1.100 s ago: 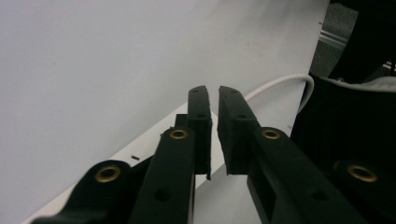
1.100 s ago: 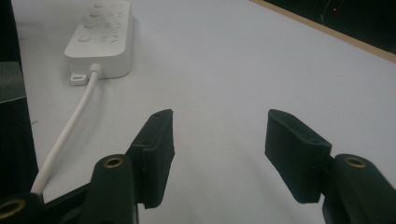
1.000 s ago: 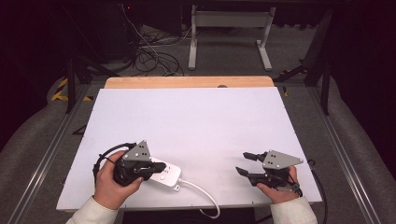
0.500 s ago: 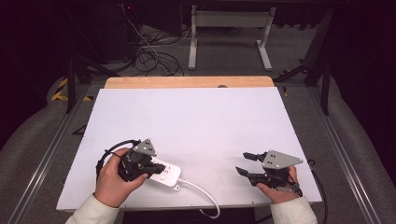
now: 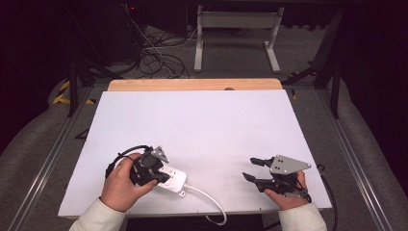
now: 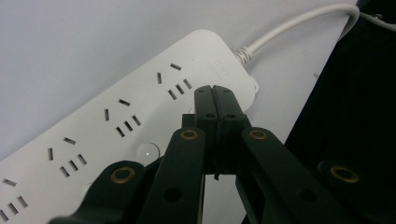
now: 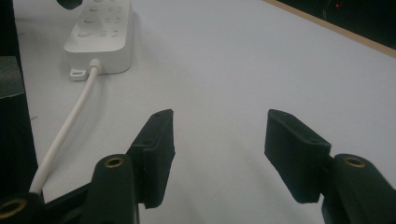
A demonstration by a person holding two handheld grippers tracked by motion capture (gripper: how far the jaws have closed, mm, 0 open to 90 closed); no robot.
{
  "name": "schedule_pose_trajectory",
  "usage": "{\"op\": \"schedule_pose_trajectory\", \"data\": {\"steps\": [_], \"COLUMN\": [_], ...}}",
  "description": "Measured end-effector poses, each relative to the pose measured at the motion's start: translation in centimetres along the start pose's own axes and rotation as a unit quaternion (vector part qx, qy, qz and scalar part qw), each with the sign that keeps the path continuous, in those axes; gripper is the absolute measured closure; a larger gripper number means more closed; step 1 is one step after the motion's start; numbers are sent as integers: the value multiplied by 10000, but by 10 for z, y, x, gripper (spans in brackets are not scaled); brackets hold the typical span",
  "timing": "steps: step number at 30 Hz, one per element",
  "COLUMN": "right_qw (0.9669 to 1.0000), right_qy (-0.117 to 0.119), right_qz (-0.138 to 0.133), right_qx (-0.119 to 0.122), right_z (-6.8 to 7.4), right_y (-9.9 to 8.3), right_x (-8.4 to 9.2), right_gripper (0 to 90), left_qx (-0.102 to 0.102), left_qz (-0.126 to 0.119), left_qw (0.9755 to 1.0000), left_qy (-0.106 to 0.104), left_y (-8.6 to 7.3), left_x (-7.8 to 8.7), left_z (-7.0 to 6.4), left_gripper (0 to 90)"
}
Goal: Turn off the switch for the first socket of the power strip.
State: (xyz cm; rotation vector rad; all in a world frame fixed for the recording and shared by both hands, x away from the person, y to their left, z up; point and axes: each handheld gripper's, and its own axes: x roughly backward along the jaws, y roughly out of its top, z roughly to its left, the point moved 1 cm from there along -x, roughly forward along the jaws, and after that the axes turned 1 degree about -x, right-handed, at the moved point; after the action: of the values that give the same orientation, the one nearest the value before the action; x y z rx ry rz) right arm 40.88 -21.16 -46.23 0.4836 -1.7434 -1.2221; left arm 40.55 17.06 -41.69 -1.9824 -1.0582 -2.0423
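A white power strip (image 5: 172, 178) lies near the table's front edge at the left, its white cord (image 5: 210, 199) running off the front. My left gripper (image 5: 161, 177) is over it, shut, its tips pressed together just above the strip's top face (image 6: 130, 121) near the cord end (image 6: 243, 53). Nothing is held between them. At the front right my right gripper (image 5: 251, 169) rests open over bare table, pointing left. In the right gripper view its empty fingers (image 7: 159, 140) frame the table, with the strip (image 7: 100, 35) and cord (image 7: 70, 121) farther off.
The white table top (image 5: 202, 130) has a wooden strip (image 5: 192, 84) along its far edge. Metal rails (image 5: 53, 149) run down both sides. Black cables (image 5: 154, 57) and a white stand (image 5: 235, 29) are on the floor beyond the table.
My left gripper has shifted slightly right and forward over the power strip. My right gripper has stayed where it was, open.
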Motion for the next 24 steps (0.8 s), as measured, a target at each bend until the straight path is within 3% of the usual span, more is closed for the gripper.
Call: {"op": "schedule_pose_trajectory", "data": {"steps": [12,17,24], "right_qw": [10000,10000,10000], "right_qy": [36,43,68], "right_qz": [21,24,36], "right_qx": [2,4,-2], "right_z": [0,0,1], "right_y": [0,0,0], "right_x": [-1,-1,-1], "right_gripper": [428,428,428], "left_qx": [64,34,146], "left_qz": [356,306,174], "left_qw": [9993,9995,9997], "left_qy": [-33,-19,48], "left_y": [4,4,3], "left_x": [-11,-13,-16], "left_z": [2,4,1], "left_gripper": [899,899,899]}}
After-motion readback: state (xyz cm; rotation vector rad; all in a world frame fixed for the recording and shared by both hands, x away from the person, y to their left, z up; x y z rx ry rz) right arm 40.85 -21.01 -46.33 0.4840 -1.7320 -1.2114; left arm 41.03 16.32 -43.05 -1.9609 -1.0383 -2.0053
